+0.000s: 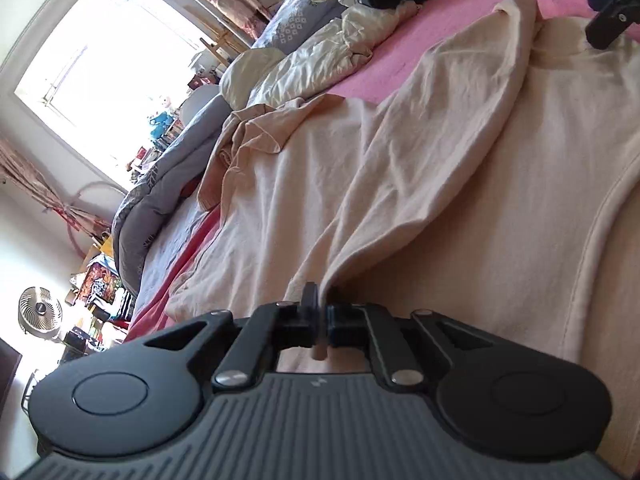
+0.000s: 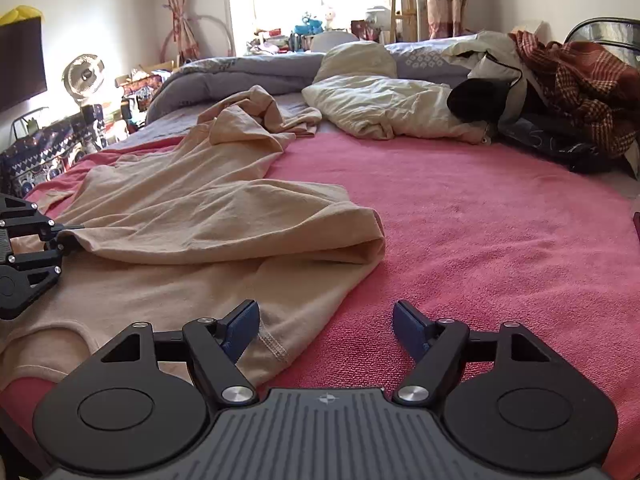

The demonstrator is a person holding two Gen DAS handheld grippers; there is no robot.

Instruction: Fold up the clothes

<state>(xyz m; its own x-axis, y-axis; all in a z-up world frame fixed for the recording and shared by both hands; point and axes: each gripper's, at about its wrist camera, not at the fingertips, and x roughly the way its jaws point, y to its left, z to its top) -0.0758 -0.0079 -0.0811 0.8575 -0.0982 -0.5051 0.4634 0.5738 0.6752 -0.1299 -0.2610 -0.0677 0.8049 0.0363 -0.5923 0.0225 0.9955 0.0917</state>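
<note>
A beige garment (image 2: 200,216) lies spread and partly folded over on a pink bedsheet (image 2: 480,220). In the right wrist view my left gripper (image 2: 60,236) sits at the far left edge, shut on a raised fold of the garment. The left wrist view is rolled sideways. It shows the same cloth (image 1: 400,184) running down into the left gripper (image 1: 320,312), whose jaws are pinched together on it. My right gripper (image 2: 326,320) stands open low over the near hem, its left blue pad (image 2: 240,328) above the stitched corner, with nothing pressed. It also shows in the left wrist view's top right corner (image 1: 604,28).
A cream duvet (image 2: 380,104) and a grey quilt (image 2: 240,76) lie along the far side of the bed. A pile of clothes with a red checked cloth (image 2: 580,88) is at the far right. A fan (image 2: 84,74) and clutter stand left of the bed.
</note>
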